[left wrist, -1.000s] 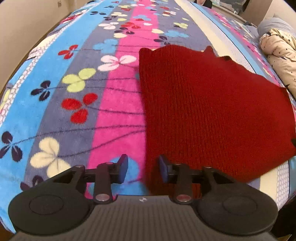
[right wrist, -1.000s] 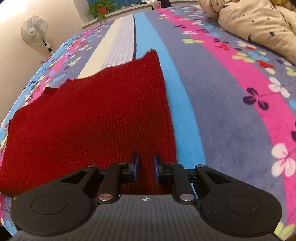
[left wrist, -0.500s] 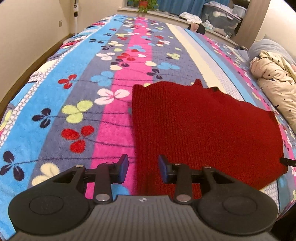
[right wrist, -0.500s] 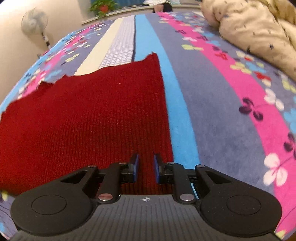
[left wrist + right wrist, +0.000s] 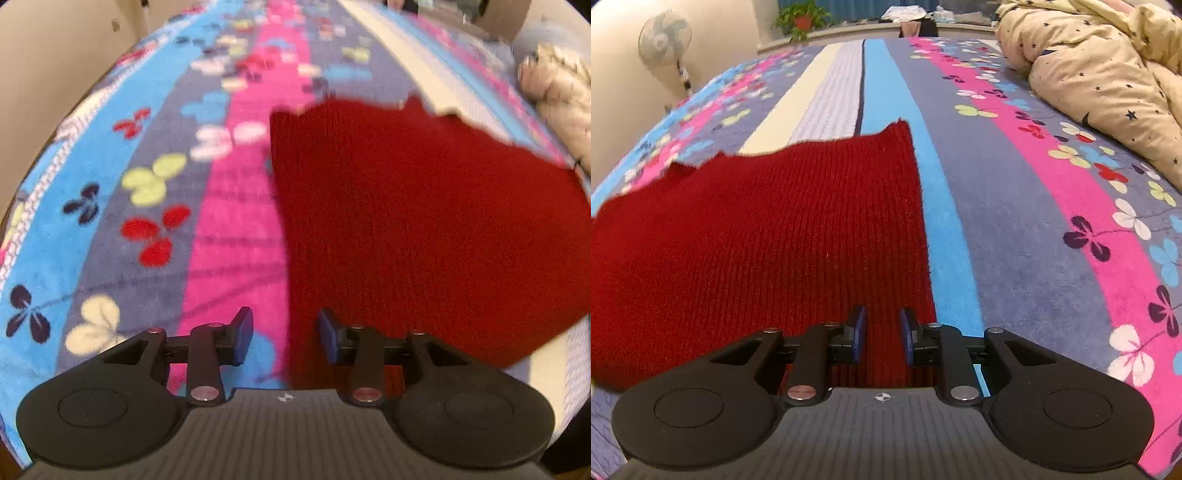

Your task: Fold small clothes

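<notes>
A dark red knit garment (image 5: pixel 424 221) lies flat on the flowered, striped blanket (image 5: pixel 110 184). My left gripper (image 5: pixel 285 328) hovers over the garment's left edge near its front corner. Its jaws are opening; the edge runs beneath the gap and the pads do not press on it. In the right wrist view the same garment (image 5: pixel 757 240) fills the left half. My right gripper (image 5: pixel 882 325) sits just inside its right edge, over the ribbed knit. Its jaws are opening with a narrow gap, and red knit shows through it without being pinched.
A crumpled cream duvet with dark stars (image 5: pixel 1108 74) lies at the right side of the bed, also visible as the duvet (image 5: pixel 557 88) in the left wrist view. A standing fan (image 5: pixel 665 37) and a potted plant (image 5: pixel 801 20) are beyond the bed. Bare blanket (image 5: pixel 1015 221) stretches to the garment's right.
Both pairs of jaws stand slightly wider than before. The left wrist view has tipped down toward the garment and is now blurred. The garment lies where it was.
</notes>
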Available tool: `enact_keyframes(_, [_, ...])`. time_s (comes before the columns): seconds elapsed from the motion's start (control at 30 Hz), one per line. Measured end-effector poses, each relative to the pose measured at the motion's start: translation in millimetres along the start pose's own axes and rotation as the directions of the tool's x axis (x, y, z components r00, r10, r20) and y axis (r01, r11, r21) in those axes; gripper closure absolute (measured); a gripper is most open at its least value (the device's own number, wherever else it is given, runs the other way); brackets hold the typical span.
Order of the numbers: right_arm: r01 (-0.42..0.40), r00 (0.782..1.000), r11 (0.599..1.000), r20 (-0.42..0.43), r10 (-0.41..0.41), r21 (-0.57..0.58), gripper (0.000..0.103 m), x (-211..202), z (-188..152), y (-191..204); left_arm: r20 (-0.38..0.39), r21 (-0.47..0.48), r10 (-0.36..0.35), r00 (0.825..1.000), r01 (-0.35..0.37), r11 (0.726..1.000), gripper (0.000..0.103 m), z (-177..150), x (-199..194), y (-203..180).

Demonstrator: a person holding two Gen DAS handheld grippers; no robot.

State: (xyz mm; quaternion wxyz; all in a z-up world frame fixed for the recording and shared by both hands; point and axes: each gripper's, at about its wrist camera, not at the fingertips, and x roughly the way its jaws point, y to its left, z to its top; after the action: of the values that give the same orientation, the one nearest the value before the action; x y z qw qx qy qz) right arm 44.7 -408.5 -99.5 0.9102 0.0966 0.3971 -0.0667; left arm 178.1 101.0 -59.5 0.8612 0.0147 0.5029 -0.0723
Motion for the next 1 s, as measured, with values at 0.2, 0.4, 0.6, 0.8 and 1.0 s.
enact_keyframes(0.2, [0.058, 0.995, 0.998, 0.08, -0.059, 0.015, 0.059, -12, 2, -4, 0.1, -0.08, 0.0, 0.995, 0.008, 0.997, 0.048, 8, -17, 10])
enact_keyframes(0.4, [0.075, 0.994, 0.995, 0.076, -0.08, 0.069, 0.059, -14, 0, -11, 0.104, -0.057, 0.013, 0.994, -0.007, 0.998, 0.044, 8, -17, 8])
enact_keyframes(0.6, [0.082, 0.994, 0.995, 0.067, -0.086, 0.062, 0.059, -12, -1, -7, 0.116, -0.073, 0.01, 0.993, -0.002, 0.997, 0.044, 1, -23, 13])
enact_keyframes(0.8, [0.075, 0.994, 0.995, 0.069, -0.08, 0.068, 0.059, -12, 1, -6, 0.132, -0.107, -0.007, 0.991, 0.021, 0.994, 0.044, -10, -32, 6])
enact_keyframes(1.0, [0.062, 0.996, 0.994, 0.059, -0.068, 0.093, 0.059, -13, 5, -8, 0.159, -0.195, -0.071, 0.985, 0.101, 0.976, 0.044, -33, -46, -7])
